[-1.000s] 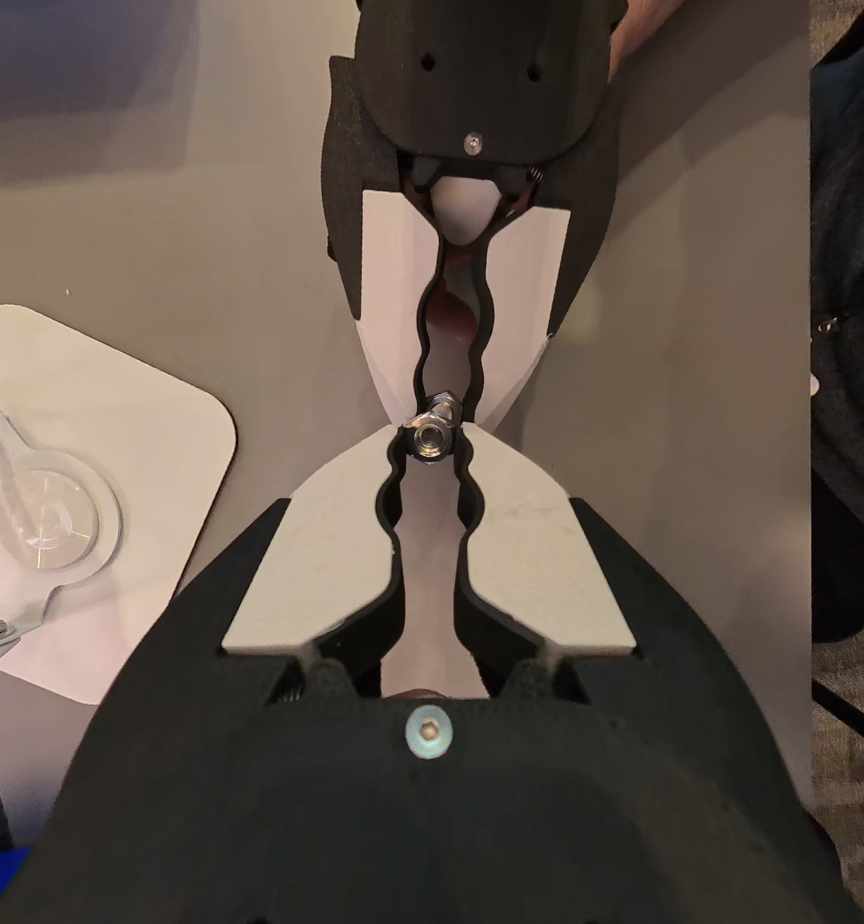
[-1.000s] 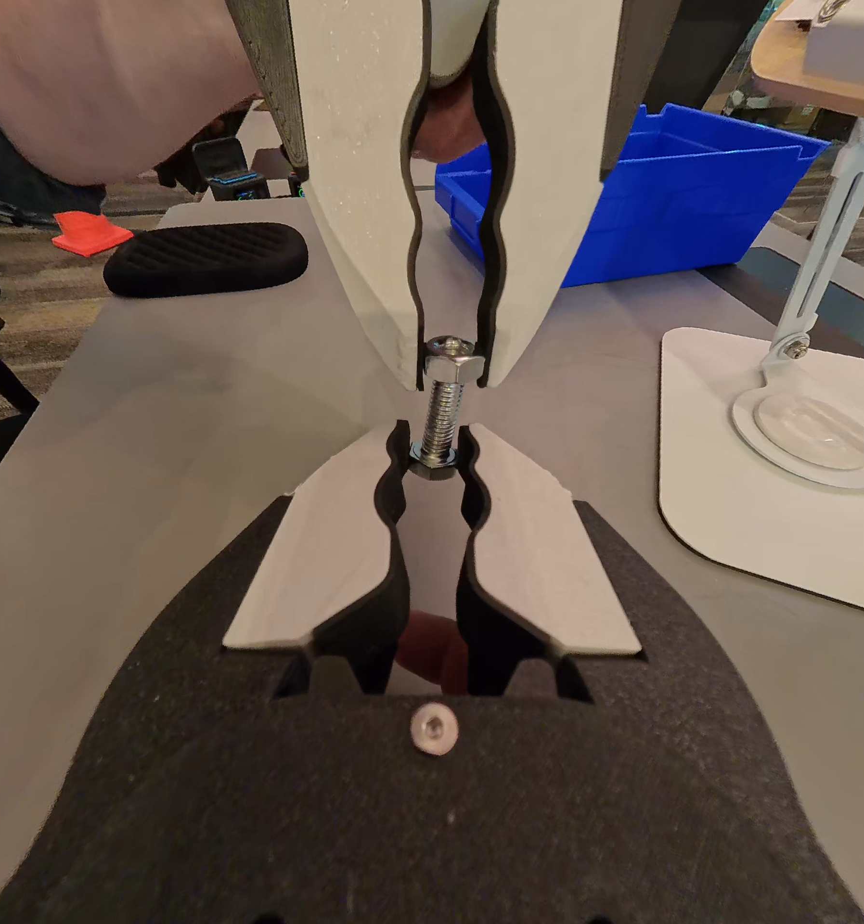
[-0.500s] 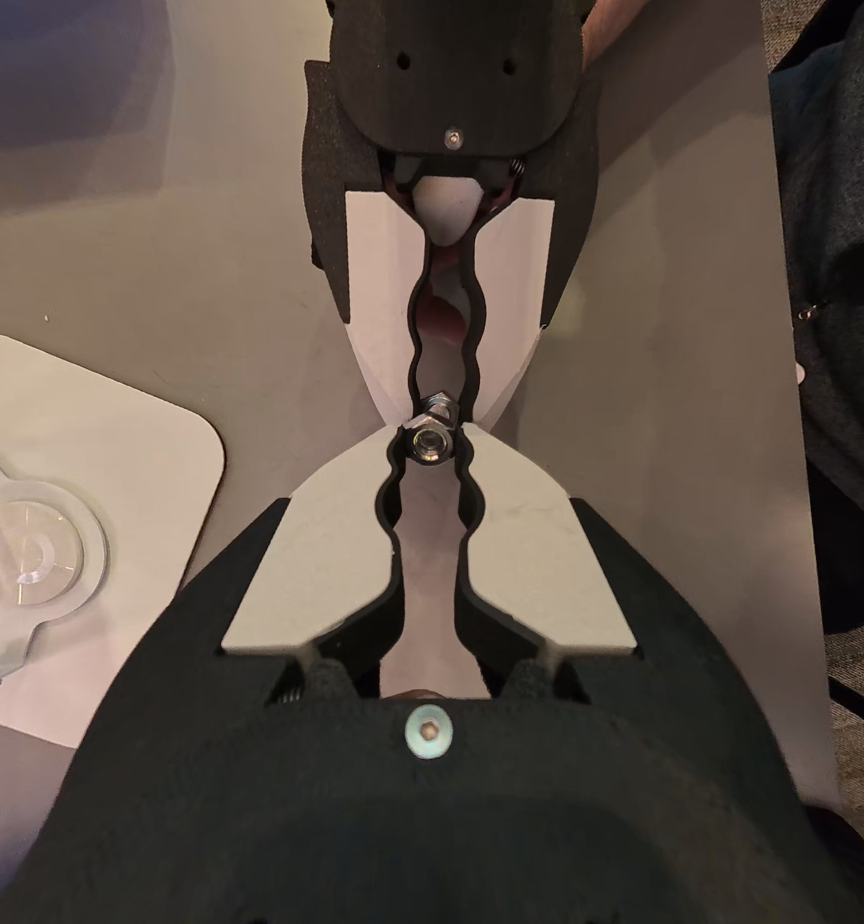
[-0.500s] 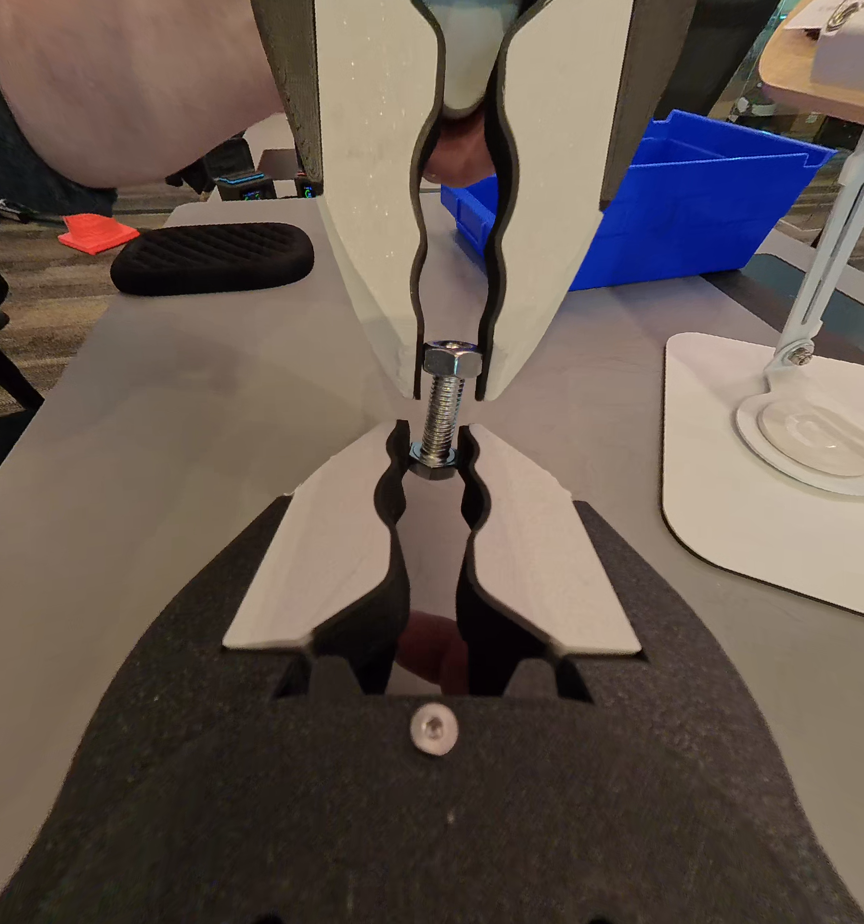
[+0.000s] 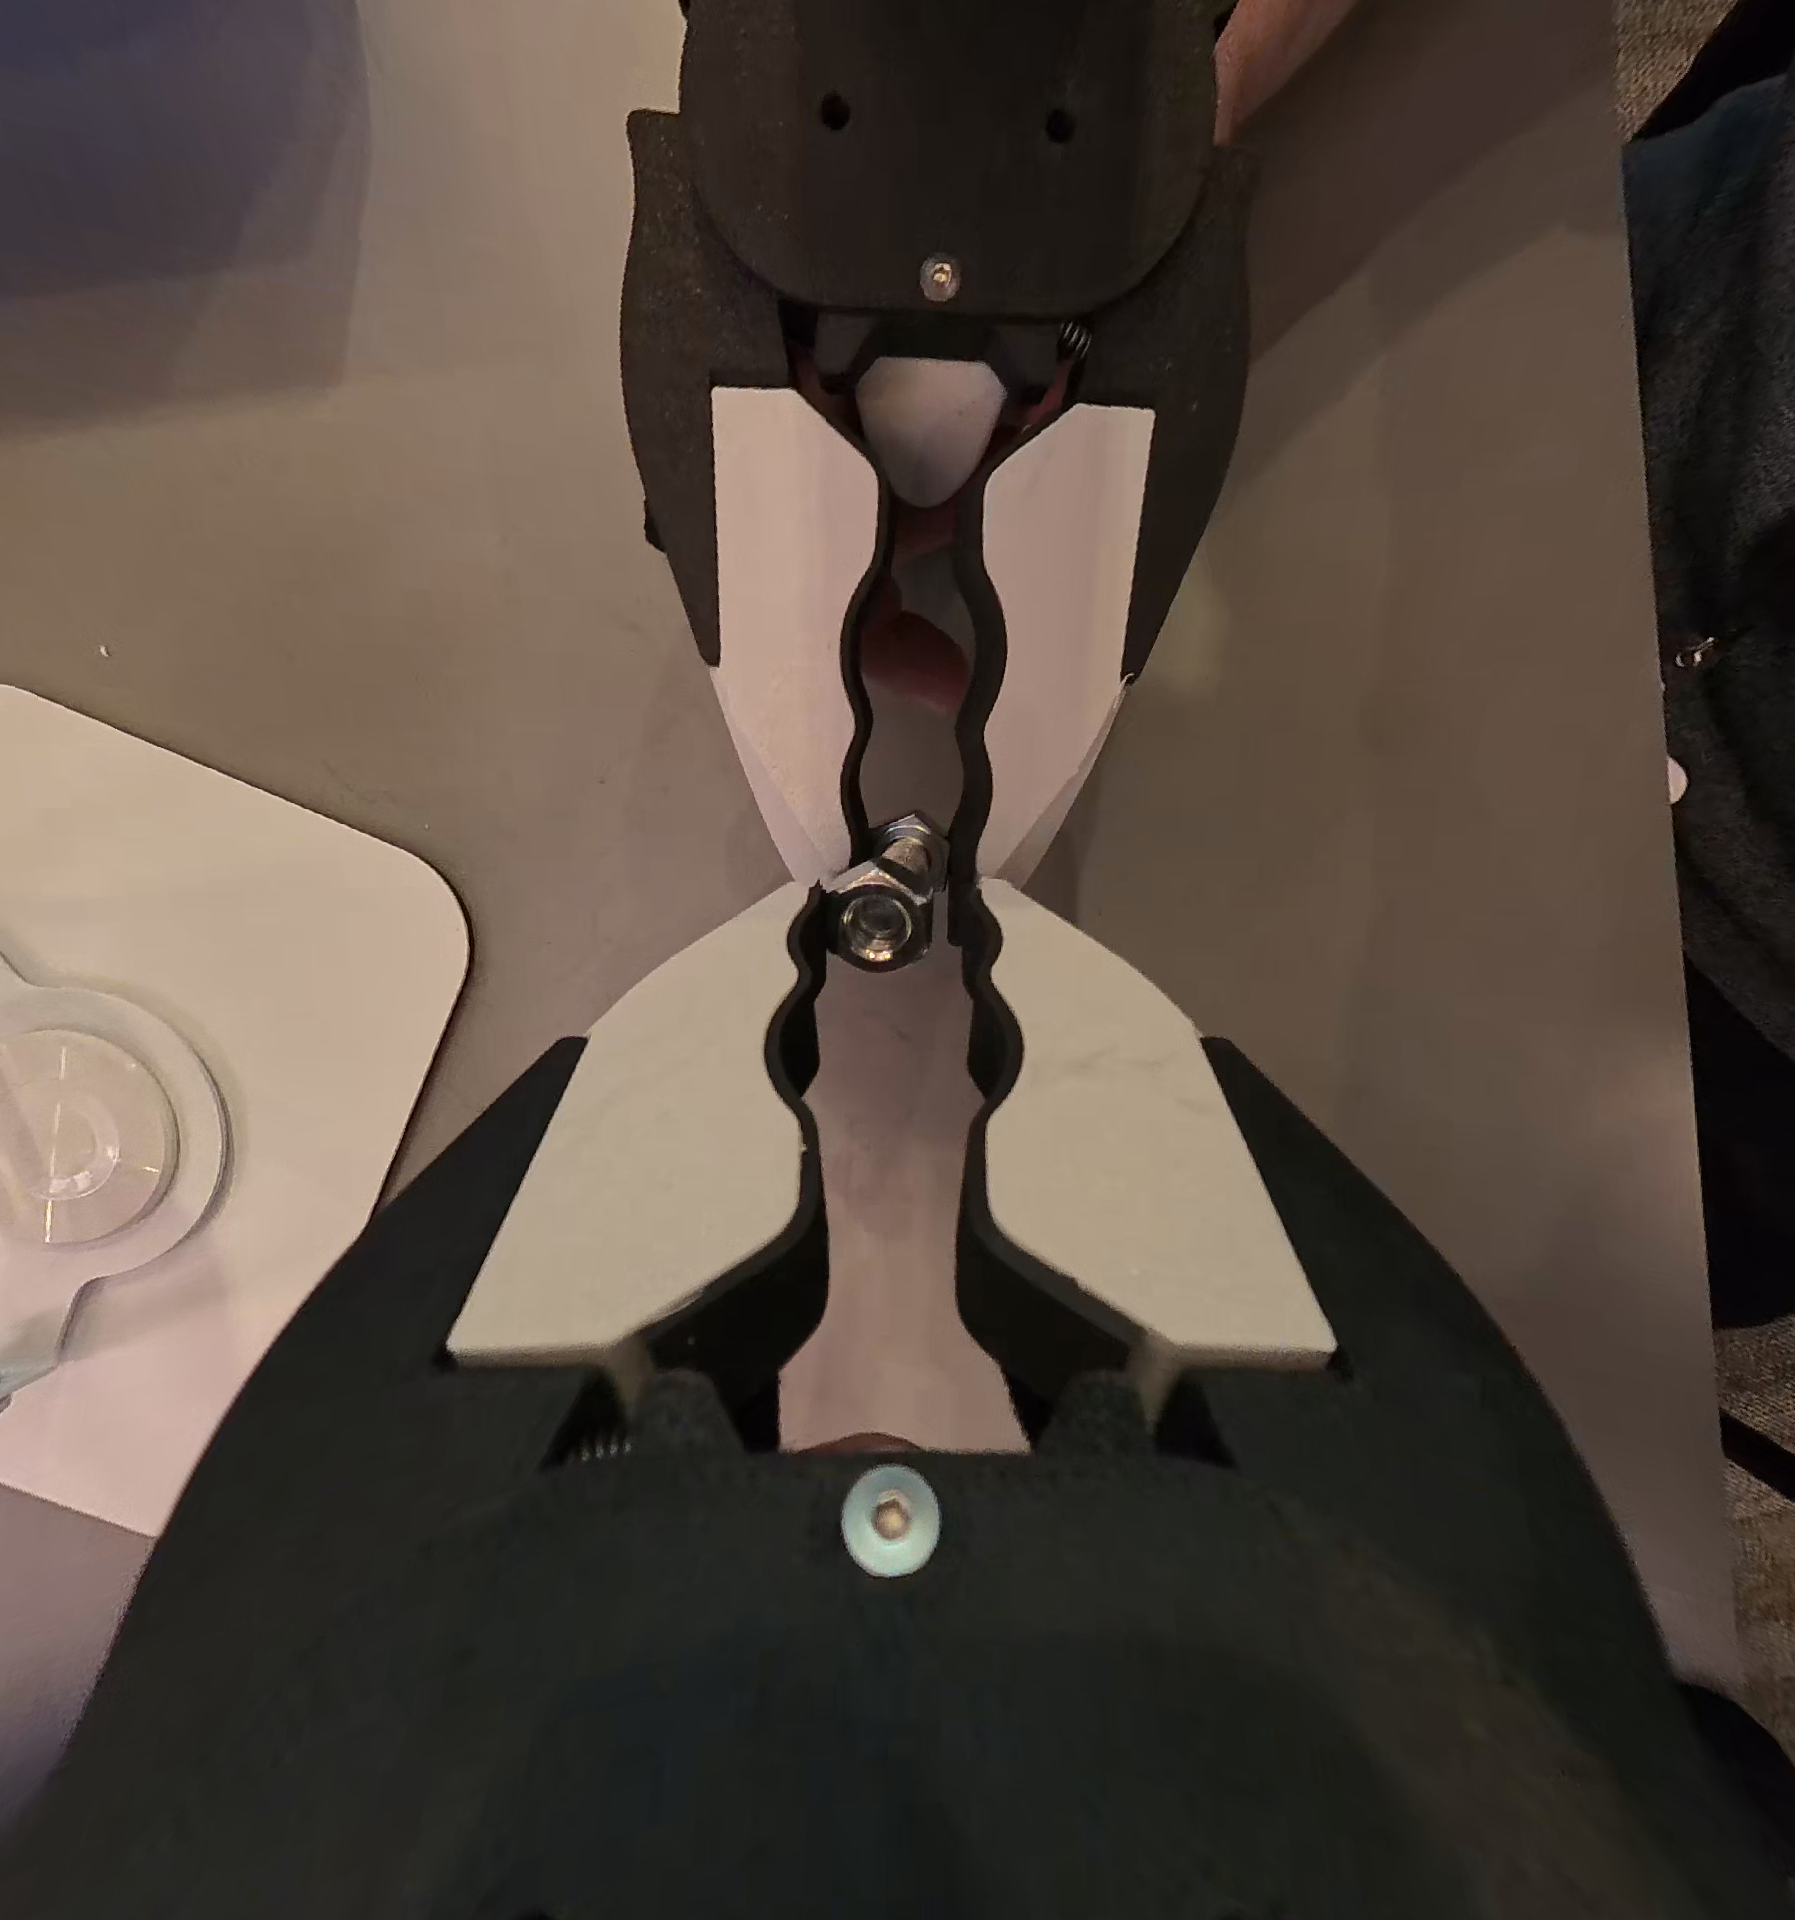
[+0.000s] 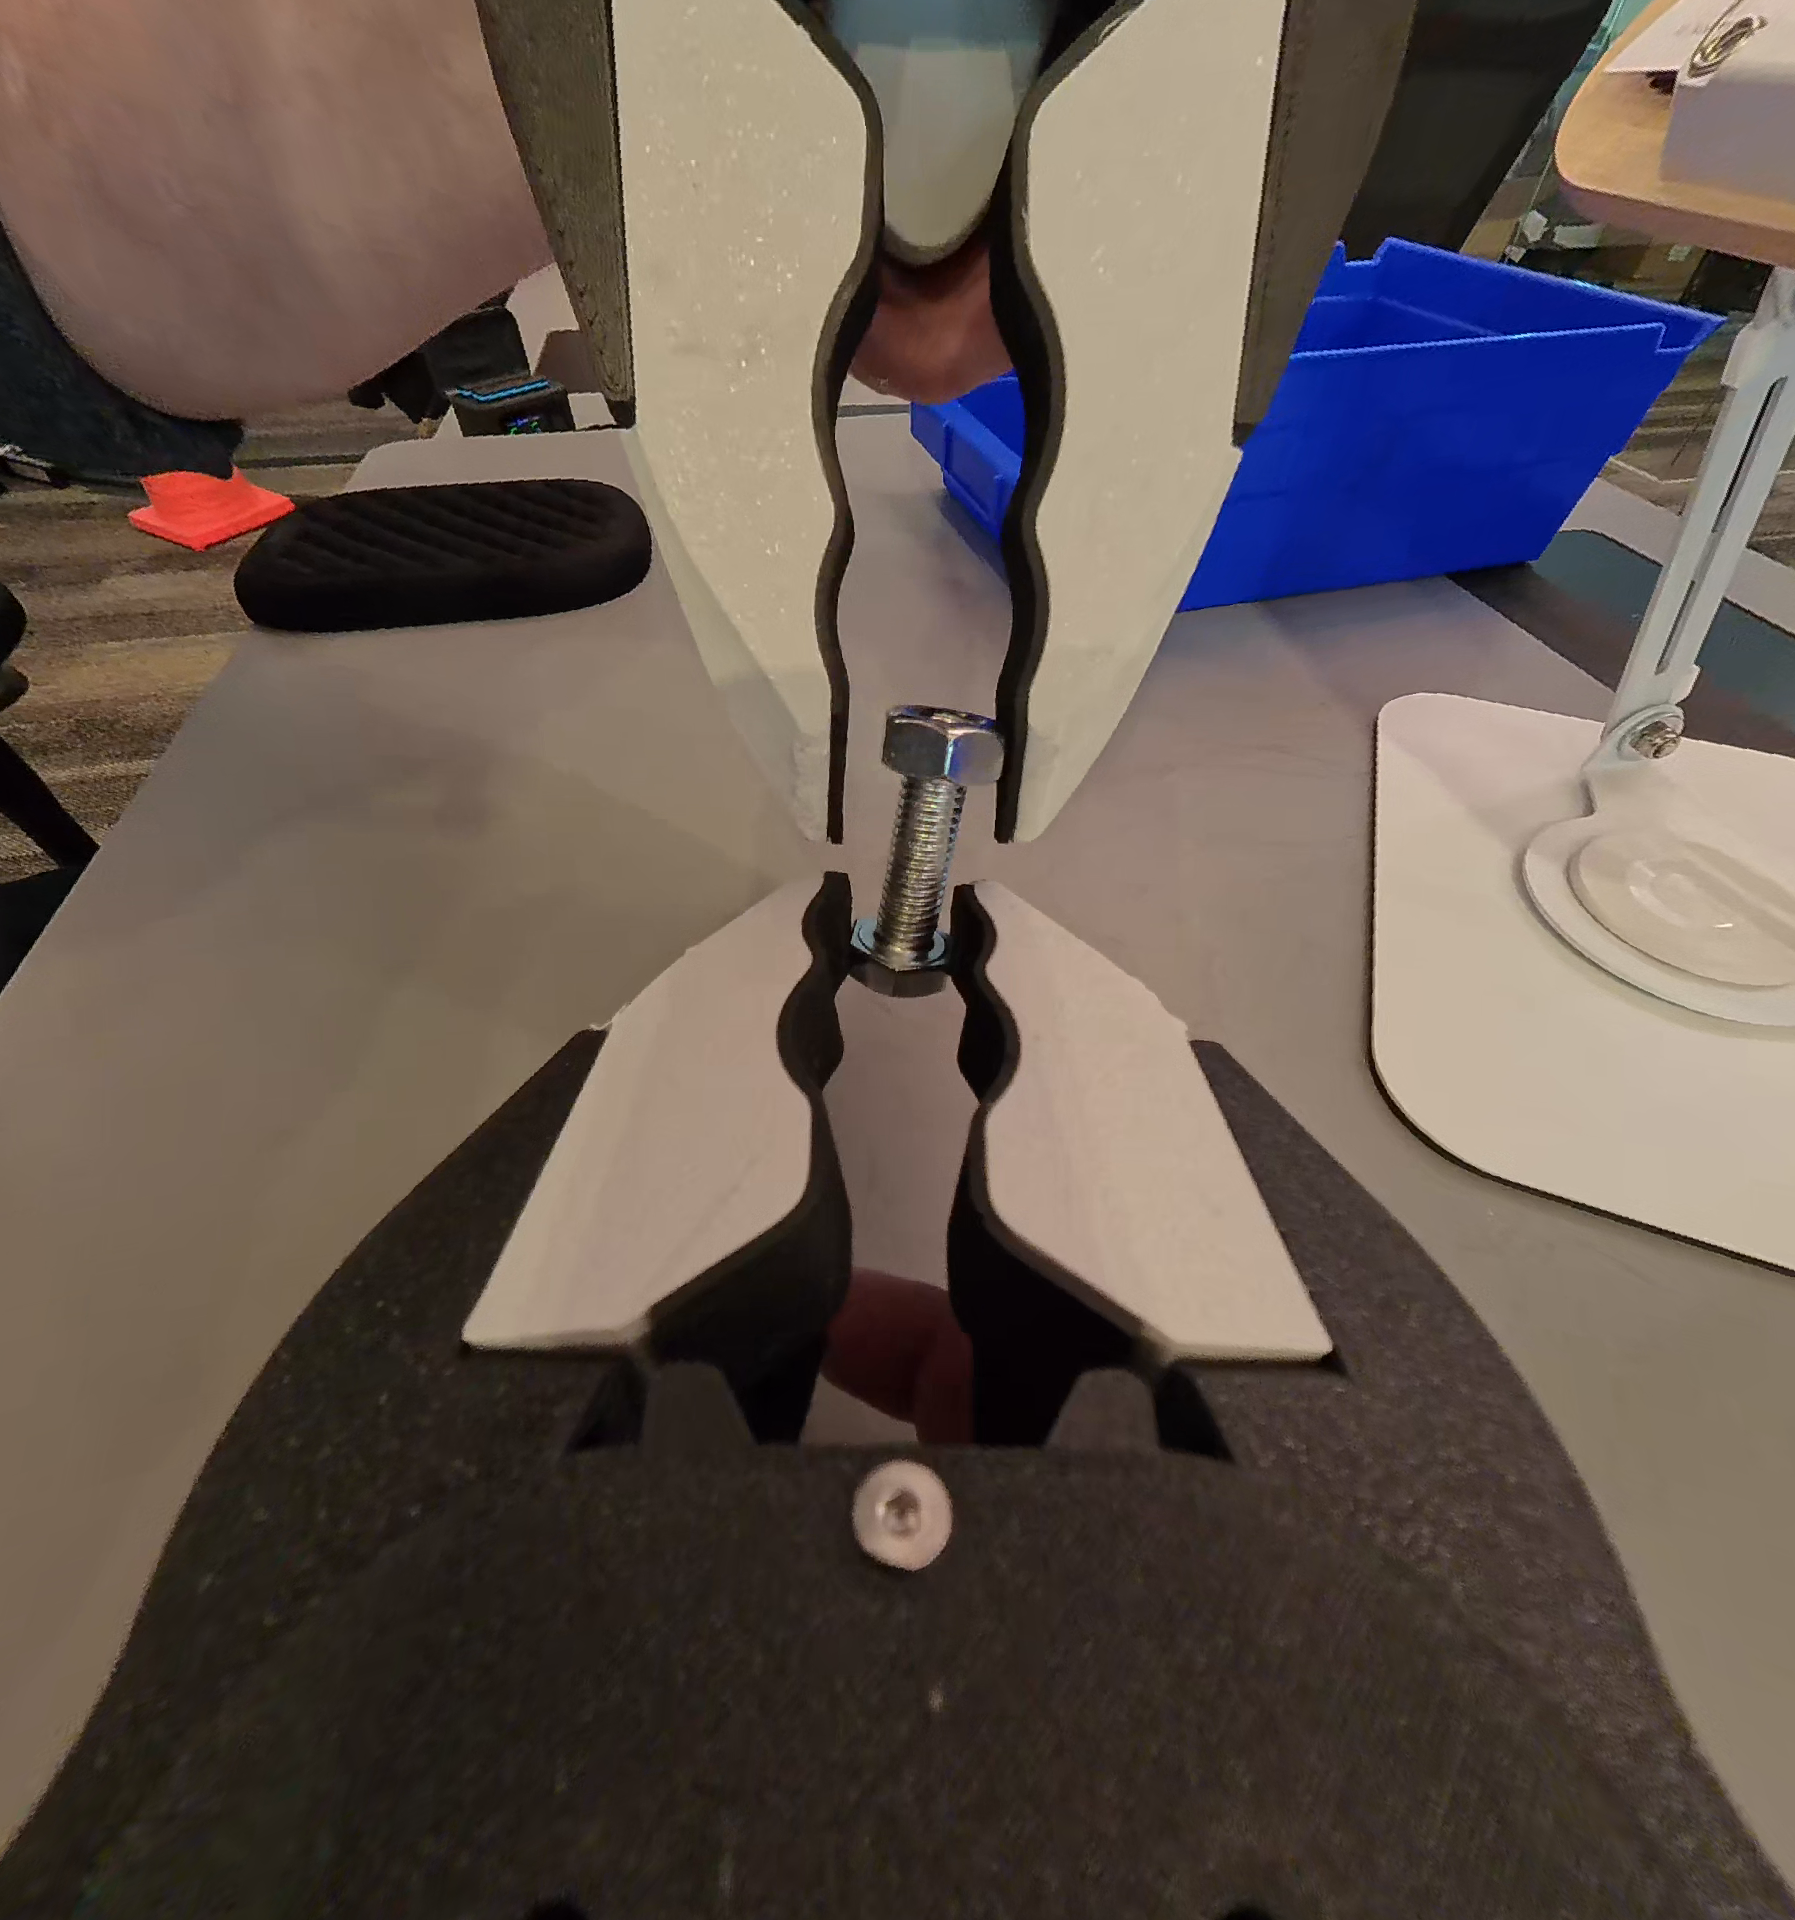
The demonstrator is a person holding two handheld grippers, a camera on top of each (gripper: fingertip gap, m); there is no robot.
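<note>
The right hand-held gripper (image 6: 903, 935) clamps the nut (image 6: 901, 971) on an upright bolt (image 6: 924, 831) above the table (image 6: 457, 883). The left hand-held gripper (image 5: 888, 925) stands slightly apart around the bolt head (image 5: 880, 927), one pad clear. Beyond: blue bin (image 6: 1444, 447), black pad (image 6: 446, 551), white stand base (image 6: 1599, 987).

- Left wrist view looks steeply down onto the grey table (image 5: 249, 520), close in.
- Right wrist view looks level across it; both share the bolt (image 6: 924, 852).
</note>
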